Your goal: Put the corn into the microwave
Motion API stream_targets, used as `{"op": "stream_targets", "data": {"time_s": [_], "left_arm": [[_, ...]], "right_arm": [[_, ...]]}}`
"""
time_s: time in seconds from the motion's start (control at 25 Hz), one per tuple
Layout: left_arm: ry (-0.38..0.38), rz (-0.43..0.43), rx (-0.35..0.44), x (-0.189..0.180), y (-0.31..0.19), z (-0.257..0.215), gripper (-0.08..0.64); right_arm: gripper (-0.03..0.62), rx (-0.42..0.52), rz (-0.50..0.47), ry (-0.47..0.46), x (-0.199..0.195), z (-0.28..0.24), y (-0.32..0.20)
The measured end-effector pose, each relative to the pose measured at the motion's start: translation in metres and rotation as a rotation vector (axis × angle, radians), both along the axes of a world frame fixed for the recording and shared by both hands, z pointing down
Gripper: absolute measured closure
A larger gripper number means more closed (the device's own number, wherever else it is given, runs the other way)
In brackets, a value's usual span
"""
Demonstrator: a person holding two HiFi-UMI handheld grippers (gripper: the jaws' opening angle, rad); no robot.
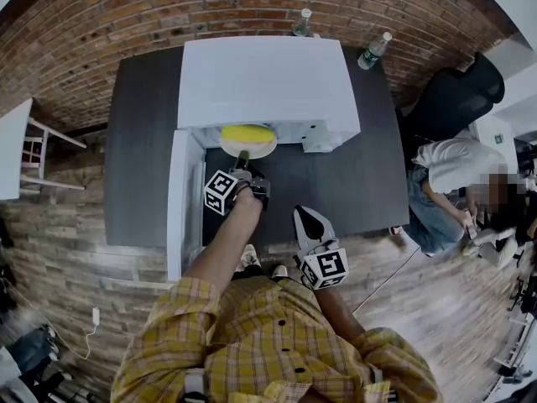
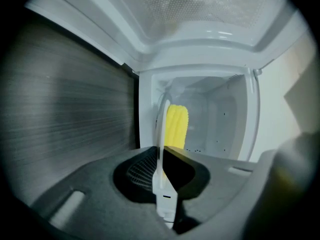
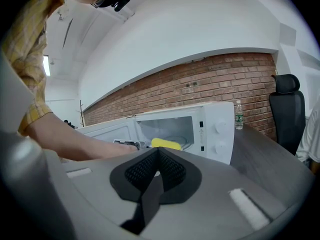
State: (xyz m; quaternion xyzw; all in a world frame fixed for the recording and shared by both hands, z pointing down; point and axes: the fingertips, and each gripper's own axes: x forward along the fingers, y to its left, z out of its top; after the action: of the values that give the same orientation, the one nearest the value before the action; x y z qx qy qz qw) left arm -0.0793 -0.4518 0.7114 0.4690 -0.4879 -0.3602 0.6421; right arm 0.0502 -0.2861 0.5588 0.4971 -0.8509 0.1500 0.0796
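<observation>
A yellow corn cob (image 1: pixel 247 132) lies on a pale plate (image 1: pixel 252 149) at the mouth of the white microwave (image 1: pixel 264 78), whose door (image 1: pixel 179 200) hangs open to the left. My left gripper (image 1: pixel 242 159) is shut on the plate's near rim. In the left gripper view the plate (image 2: pixel 161 134) shows edge-on between the pads of the left gripper (image 2: pixel 161 156), with the corn (image 2: pixel 176 126) beyond it inside the cavity. My right gripper (image 1: pixel 302 217) hangs back over the table's front edge. In its own view the right gripper (image 3: pixel 157 151) is shut and empty, facing the microwave (image 3: pixel 215 134) and the corn (image 3: pixel 166 144).
The microwave stands on a dark table (image 1: pixel 138 158) against a brick wall. Two water bottles (image 1: pixel 302 23) (image 1: pixel 374 50) stand behind it. A black office chair (image 1: pixel 457 91) and a seated person (image 1: pixel 445 175) are at the right. A white table (image 1: pixel 13 149) is at the far left.
</observation>
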Motion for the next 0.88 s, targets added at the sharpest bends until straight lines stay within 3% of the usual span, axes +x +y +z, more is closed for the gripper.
{"op": "stream_targets", "data": {"time_s": [0.88], "left_arm": [[0.006,-0.049,-0.001,0.003,-0.031,0.002,0.525]], "right_arm": [[0.588,-0.015,-0.011,-0.028,-0.002,-0.001,0.004]]}}
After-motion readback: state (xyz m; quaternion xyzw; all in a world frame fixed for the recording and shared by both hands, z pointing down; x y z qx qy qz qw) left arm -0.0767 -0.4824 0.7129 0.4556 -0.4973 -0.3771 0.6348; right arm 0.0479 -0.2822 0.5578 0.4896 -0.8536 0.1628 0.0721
